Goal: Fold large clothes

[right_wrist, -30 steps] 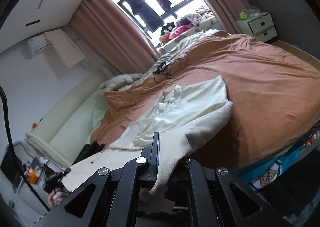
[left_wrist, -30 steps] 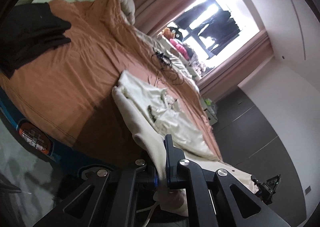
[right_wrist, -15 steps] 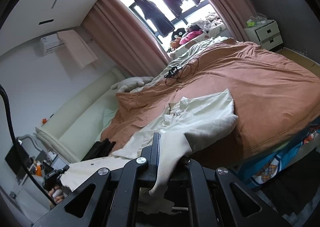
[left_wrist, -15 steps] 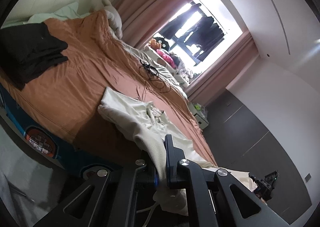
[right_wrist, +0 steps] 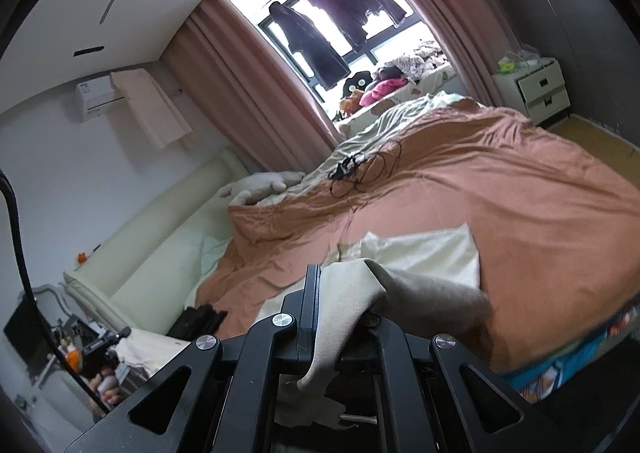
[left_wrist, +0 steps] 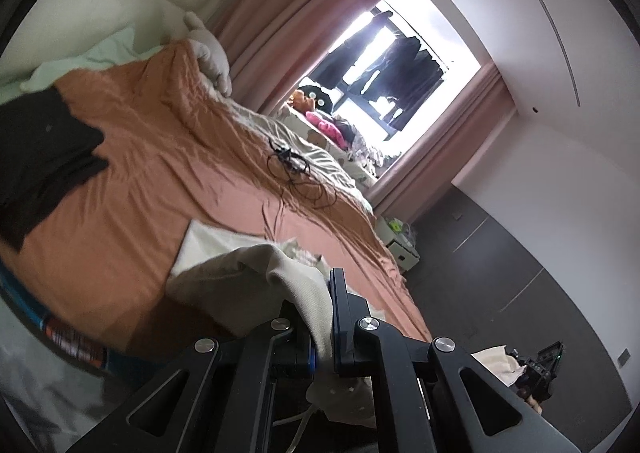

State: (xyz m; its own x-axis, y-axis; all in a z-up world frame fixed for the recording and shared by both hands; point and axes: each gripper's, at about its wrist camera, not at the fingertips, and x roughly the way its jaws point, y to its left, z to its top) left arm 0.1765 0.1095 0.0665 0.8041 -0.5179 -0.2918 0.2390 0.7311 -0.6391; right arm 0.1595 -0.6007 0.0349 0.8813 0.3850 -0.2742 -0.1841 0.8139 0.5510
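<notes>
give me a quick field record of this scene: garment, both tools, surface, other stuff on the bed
garment: cream garment, near edge lifted, far part lying on the bed
left tool: shut on cream garment
right tool: shut on cream garment
surface: bed with orange cover
other items: black cable tangle toward the window side; dark folded clothes near the headboard end
background: pink curtains, dark clothes hanging at the window, white nightstand
</notes>
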